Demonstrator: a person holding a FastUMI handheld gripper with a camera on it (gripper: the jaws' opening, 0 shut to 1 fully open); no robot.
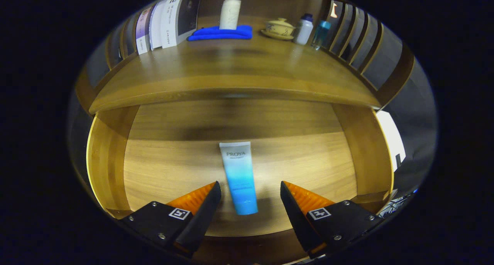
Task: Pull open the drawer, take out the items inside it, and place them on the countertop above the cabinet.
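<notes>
The drawer (108, 161) is pulled open below the wooden countertop (231, 72). A white-to-blue tube (239, 176) lies flat on the drawer's wooden floor, cap end toward me. My gripper (251, 189) hovers over the drawer, open, with the tube's lower half lying between the two fingers. Neither finger touches the tube.
On the countertop stand a white pump bottle (230, 10) on a folded blue cloth (222, 32), a lidded ceramic cup on a saucer (279, 27), a small white bottle (305, 29) and a blue bottle (320, 34). Books (170, 20) lean at the left. Slatted rails flank the counter.
</notes>
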